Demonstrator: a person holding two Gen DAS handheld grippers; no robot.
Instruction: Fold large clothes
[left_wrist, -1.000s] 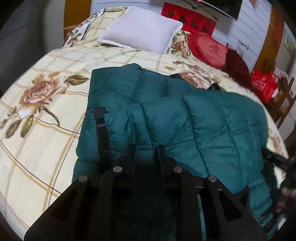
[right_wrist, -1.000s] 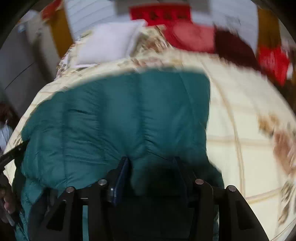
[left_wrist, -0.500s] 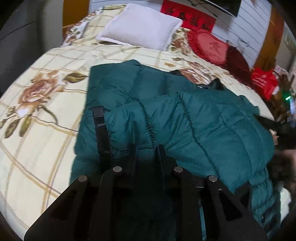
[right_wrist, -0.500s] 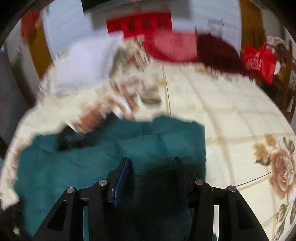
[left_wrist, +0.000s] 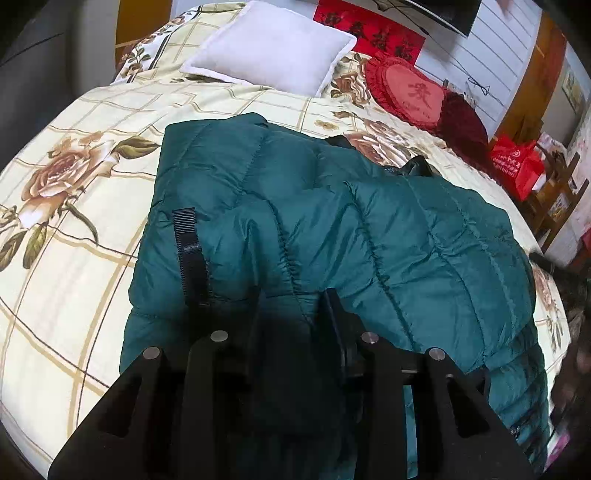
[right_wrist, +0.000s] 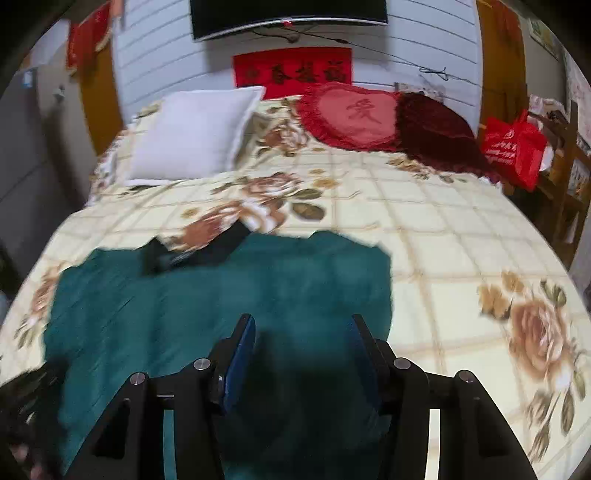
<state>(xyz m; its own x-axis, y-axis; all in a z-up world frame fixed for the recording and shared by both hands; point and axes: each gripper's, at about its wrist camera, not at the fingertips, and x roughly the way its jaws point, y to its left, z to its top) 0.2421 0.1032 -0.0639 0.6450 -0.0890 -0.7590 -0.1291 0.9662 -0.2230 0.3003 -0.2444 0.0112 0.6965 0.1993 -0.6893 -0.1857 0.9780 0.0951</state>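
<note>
Left wrist view: teal quilted puffer jacket (left_wrist: 332, 229) lies folded on the floral checked bedspread (left_wrist: 74, 221), long axis running lower right to upper left. Left gripper (left_wrist: 291, 306) has just been opening, jacket fabric between its jaws. Right gripper (right_wrist: 301, 332), jaws widening, stands apart over blurred fabric; contact unclear.
</note>
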